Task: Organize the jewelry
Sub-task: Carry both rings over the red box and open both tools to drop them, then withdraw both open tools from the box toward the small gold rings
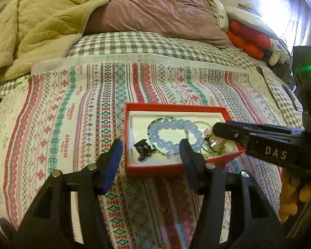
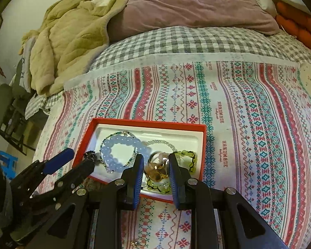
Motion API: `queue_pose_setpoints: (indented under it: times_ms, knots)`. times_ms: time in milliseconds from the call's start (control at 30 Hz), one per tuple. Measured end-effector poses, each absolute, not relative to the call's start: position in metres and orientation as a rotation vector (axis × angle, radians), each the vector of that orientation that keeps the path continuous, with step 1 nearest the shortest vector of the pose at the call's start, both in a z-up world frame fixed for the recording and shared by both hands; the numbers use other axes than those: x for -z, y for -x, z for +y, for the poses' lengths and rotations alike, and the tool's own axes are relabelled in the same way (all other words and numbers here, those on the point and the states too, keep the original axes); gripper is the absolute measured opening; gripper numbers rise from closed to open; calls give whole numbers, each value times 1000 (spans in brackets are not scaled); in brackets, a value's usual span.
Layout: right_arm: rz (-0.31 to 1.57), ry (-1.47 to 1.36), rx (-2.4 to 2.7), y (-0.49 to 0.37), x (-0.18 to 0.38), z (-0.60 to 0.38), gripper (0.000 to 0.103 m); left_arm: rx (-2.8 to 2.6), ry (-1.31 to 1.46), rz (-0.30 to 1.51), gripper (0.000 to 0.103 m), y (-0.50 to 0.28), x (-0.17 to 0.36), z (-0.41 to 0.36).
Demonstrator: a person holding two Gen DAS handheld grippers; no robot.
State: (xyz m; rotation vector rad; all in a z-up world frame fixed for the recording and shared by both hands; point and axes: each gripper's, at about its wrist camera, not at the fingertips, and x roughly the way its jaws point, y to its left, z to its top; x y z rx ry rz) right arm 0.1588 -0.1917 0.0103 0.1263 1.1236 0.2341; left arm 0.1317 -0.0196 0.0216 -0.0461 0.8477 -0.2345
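Red cardboard box (image 2: 203,145) with a white moulded liner sits on the striped, cross-stitch-patterned cloth (image 2: 248,124) spread over the bed, and it already gathers most of the jewelry: a pale blue round-bead bracelet (image 2: 122,143), a thin clear-bead strand (image 2: 165,143), a green-bead bracelet (image 2: 188,155) and a small dark charm (image 1: 143,149) at the near left corner. Keeping everything in one shallow tray stops the pieces from sinking into the soft bedding.

The right tool (image 2: 156,170) reaches over the box's near edge, its blue-padded fingers partly closed around a glassy amber-and-pink bead bracelet (image 2: 157,166); whether the pads press on it or have just let go, I cannot tell. It appears to be setting this piece among the others.

The left tool (image 1: 151,151) hovers at the near left rim with its fingers wide apart and nothing between them, likely waiting or ready to steady the box. A small gold piece (image 2: 137,242) lies on the cloth nearer the camera, outside the box, probably still to be sorted.
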Motion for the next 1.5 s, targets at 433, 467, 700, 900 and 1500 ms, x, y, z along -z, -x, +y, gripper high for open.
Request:
queue_pose_setpoints:
  times_ms: [433, 467, 700, 900, 1500]
  knots:
    - [1081, -112, -223, -139, -39, -199, 77, 188, 9, 882, 78, -110, -30, -8]
    - [1065, -104, -215, -136, -43, -200, 83, 183, 11, 890, 79, -108, -31, -7]
    - [1053, -69, -201, -118, -54, -205, 87, 160, 3, 925, 91, -95, -31, -6]
    - [1055, -28, -219, -101, -54, -207, 103, 160, 0, 944, 102, -82, -31, -5]
    - [1126, 132, -278, -56, -27, -193, 103, 155, -61, 1005, 102, -45, -3, -1]
